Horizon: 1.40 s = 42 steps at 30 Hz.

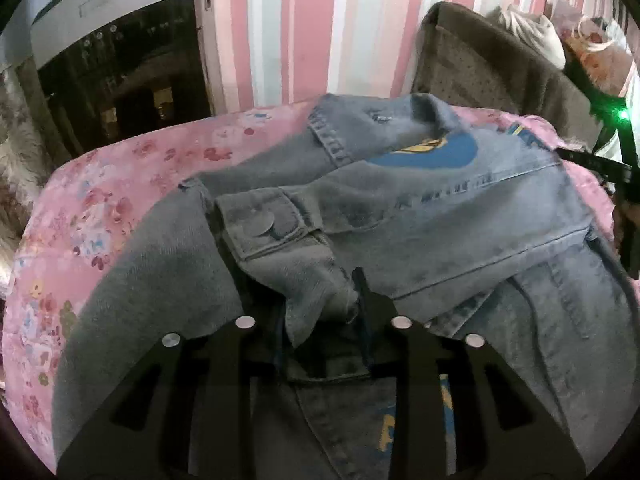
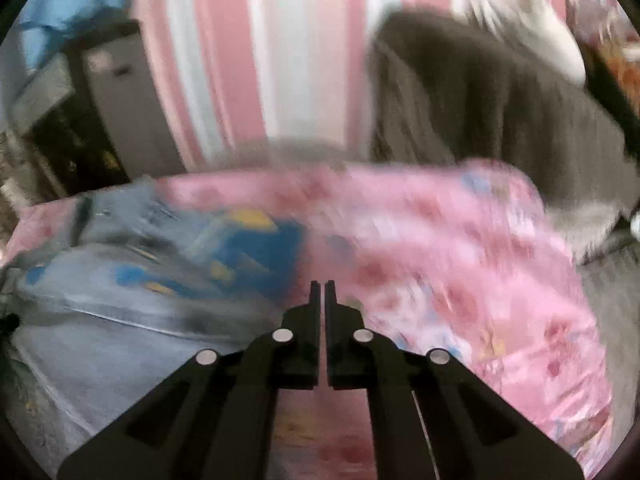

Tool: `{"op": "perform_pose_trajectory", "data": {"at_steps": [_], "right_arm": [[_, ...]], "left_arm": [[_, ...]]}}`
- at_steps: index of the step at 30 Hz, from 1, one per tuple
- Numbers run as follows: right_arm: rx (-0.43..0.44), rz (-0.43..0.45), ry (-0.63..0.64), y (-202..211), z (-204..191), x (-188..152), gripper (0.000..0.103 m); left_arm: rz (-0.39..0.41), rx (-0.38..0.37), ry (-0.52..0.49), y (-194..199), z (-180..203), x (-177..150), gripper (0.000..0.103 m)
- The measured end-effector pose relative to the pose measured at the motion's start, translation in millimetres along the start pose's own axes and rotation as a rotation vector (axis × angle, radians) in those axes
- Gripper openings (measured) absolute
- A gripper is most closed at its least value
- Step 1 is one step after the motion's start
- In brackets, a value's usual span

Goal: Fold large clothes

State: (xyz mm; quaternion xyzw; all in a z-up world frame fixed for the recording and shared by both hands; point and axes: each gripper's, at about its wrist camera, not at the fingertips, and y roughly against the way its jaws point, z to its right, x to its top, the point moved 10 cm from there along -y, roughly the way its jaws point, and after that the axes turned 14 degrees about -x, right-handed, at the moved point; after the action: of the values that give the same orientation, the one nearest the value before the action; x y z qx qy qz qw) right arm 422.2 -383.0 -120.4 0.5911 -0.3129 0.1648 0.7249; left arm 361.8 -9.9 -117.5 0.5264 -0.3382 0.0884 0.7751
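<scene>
A blue denim jacket (image 1: 420, 216) with a blue and yellow print lies spread on a bed covered by a pink floral sheet (image 1: 100, 208). One sleeve is folded across its chest. My left gripper (image 1: 320, 300) sits low over the jacket. A bunched fold of denim fills the gap and hides the left finger. The right finger (image 1: 364, 292) shows beside it. I cannot tell whether the pads press on the cloth. The right wrist view is blurred. There my right gripper (image 2: 322, 284) is shut with nothing in it, over the pink sheet (image 2: 460, 280), just right of the jacket (image 2: 140, 280).
A pink and white striped wall (image 1: 320, 20) runs behind the bed. A dark cabinet (image 1: 112, 80) stands at the back left. A grey-brown blanket (image 1: 500, 68) drapes over furniture at the back right, with white bags above it. A black device with a green light (image 1: 620, 116) is at the right edge.
</scene>
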Motion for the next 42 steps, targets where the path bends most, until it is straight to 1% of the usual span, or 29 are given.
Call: {"op": "perform_pose_trajectory", "data": {"at_steps": [1, 3, 5, 6, 7, 8, 9, 10, 12, 13, 14, 15, 16, 17, 18, 19, 21, 23, 24, 27, 29, 30, 31, 32, 33, 34, 37, 39, 42], "right_arm": [[0.009, -0.002, -0.017, 2, 8, -2, 0.005], [0.030, 0.031, -0.019, 18, 15, 1, 0.005], [0.047, 0.073, 0.029, 43, 10, 6, 0.005], [0.051, 0.088, 0.052, 52, 6, 8, 0.005], [0.064, 0.107, 0.080, 63, -3, 12, 0.005], [0.084, 0.104, 0.100, 67, -13, 15, 0.016], [0.100, 0.095, 0.112, 67, -22, 20, 0.027], [0.118, 0.092, 0.124, 67, -32, 21, 0.029], [0.131, 0.087, 0.167, 62, -57, 21, 0.029], [0.138, 0.078, 0.185, 56, -67, 19, 0.028], [0.143, 0.058, 0.203, 48, -78, 17, 0.026], [0.139, 0.035, 0.216, 41, -85, 14, 0.014], [0.135, 0.014, 0.229, 34, -91, 11, 0.009], [0.114, -0.004, 0.246, 26, -94, 7, 0.008], [0.095, -0.007, 0.252, 21, -94, 5, 0.008], [0.072, -0.012, 0.259, 16, -91, 3, 0.006], [0.043, -0.036, 0.258, 2, -84, -1, 0.000], [0.059, -0.051, 0.235, -3, -83, -4, 0.000], [0.062, -0.038, 0.227, 2, -82, -4, 0.003], [0.116, 0.029, 0.200, 36, -81, -1, 0.004], [0.127, 0.089, 0.188, 70, -77, 0, 0.005], [0.133, 0.111, 0.181, 84, -74, 0, 0.019], [0.138, 0.129, 0.171, 98, -71, -2, 0.036], [0.140, 0.144, 0.153, 113, -68, -6, 0.063], [0.143, 0.162, 0.133, 126, -65, -9, 0.072], [0.148, 0.192, 0.113, 144, -63, -18, 0.072], [0.160, 0.219, 0.104, 174, -63, -43, 0.073], [0.162, 0.230, 0.084, 183, -64, -55, 0.081], [0.119, 0.247, 0.091, 199, -65, -82, 0.083]], "left_arm": [[0.004, 0.004, -0.004, 4, 0, 0, 0.035], [0.013, 0.006, -0.007, 12, 1, 2, 0.044], [0.028, -0.001, -0.014, 25, 8, 5, 0.071], [0.044, -0.008, -0.013, 31, 12, 10, 0.076], [0.067, -0.020, -0.013, 40, 20, 16, 0.085], [0.081, -0.032, -0.012, 45, 25, 21, 0.088], [0.088, -0.044, -0.007, 47, 30, 28, 0.088], [0.088, -0.047, 0.004, 46, 32, 37, 0.088], [0.067, -0.045, 0.031, 32, 31, 49, 0.082], [0.048, -0.049, 0.038, 23, 29, 52, 0.064], [0.011, -0.054, 0.051, 9, 26, 52, 0.039], [-0.028, -0.054, 0.073, -4, 21, 49, 0.028], [-0.075, -0.065, 0.109, -19, 14, 42, 0.019], [-0.101, -0.069, 0.129, -28, 9, 37, 0.014], [-0.130, -0.044, 0.138, -37, 1, 29, 0.008], [-0.136, -0.027, 0.135, -40, -3, 26, 0.001], [-0.122, -0.046, 0.136, -40, -6, 26, 0.001], [-0.120, -0.073, 0.159, -42, -12, 29, 0.003], [-0.117, -0.081, 0.170, -42, -13, 30, 0.003], [-0.089, -0.059, 0.136, -32, -8, 33, 0.003], [-0.054, -0.049, 0.102, -16, 3, 32, 0.032], [-0.030, -0.060, 0.088, -4, 11, 32, 0.041], [-0.012, -0.043, 0.072, 5, 15, 33, 0.058], [0.010, -0.014, 0.047, 16, 19, 32, 0.076], [0.050, 0.037, 0.009, 34, 24, 30, 0.082], [0.078, 0.053, -0.013, 47, 28, 28, 0.088], [0.131, 0.068, -0.044, 87, 36, 17, 0.088], [0.150, 0.081, -0.037, 115, 35, -4, 0.089], [0.177, 0.114, -0.012, 147, 27, -37, 0.090]]}}
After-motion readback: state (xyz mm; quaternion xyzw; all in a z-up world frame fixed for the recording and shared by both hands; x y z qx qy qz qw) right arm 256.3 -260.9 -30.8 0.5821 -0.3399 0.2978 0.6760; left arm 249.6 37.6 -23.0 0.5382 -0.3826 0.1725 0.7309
